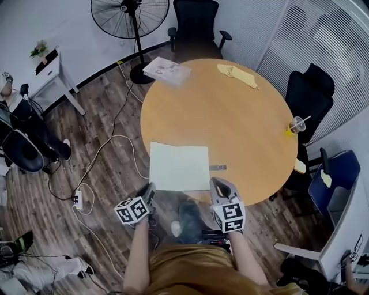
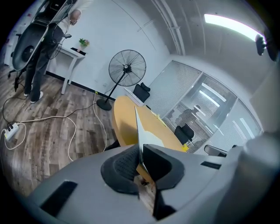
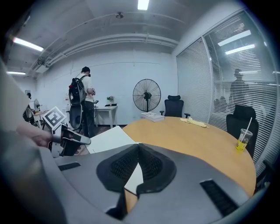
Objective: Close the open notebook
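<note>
The notebook point(image 1: 179, 167) lies at the near edge of the round wooden table point(image 1: 230, 109), showing a pale blank page. My left gripper point(image 1: 151, 193) is at its near left corner, shut on a thin sheet point(image 2: 138, 131) that runs edge-on out of the pads point(image 2: 127, 166). My right gripper point(image 1: 214, 183) is at the near right corner with its pads point(image 3: 151, 164) together. The white page point(image 3: 109, 138) shows under and through the gap behind them, not clearly pinched. The left gripper point(image 3: 70, 140) also shows at the left of the right gripper view.
A small grey object point(image 1: 218, 167) lies just right of the notebook. Farther off are a stack of papers point(image 1: 166, 70), a yellow cloth point(image 1: 237, 75) and a cup with a straw point(image 1: 296, 125). Office chairs point(image 1: 308, 95), a fan point(image 1: 130, 17) and floor cables point(image 1: 98, 158) surround the table. A person point(image 3: 85, 100) stands behind.
</note>
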Motion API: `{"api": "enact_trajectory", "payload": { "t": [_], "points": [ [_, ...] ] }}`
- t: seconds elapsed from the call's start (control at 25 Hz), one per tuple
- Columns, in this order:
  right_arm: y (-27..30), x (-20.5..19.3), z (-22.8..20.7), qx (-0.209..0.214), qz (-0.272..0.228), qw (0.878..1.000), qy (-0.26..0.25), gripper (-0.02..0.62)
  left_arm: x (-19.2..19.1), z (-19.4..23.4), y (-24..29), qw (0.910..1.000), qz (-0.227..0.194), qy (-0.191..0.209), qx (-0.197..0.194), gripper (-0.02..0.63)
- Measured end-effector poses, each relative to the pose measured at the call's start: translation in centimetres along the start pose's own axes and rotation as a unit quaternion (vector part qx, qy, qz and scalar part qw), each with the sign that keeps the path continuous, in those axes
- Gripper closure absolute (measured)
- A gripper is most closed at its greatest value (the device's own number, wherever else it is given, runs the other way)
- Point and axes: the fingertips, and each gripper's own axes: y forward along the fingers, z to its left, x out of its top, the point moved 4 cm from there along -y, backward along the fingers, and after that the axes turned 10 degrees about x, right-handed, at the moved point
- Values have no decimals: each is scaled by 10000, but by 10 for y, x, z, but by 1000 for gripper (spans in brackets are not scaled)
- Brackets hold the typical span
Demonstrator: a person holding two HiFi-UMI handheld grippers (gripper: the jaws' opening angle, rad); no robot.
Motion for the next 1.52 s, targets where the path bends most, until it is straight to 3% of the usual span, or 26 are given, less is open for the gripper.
{"api": "enact_trajectory", "payload": {
  "t": [0.56,1.04,1.52],
  "points": [
    [-6,5,-5,-60,-54,10000,-2,583,17,-25,0,9977,-249,618,-106,561],
    [-2,12,4,51,-113,9999,-21,583,19,-57,-4,9834,-236,1792,-186,558],
    [-7,8,3,-8,-83,10000,-5,583,15,-82,-3,9752,-260,2071,-736,551]
  ]
}}
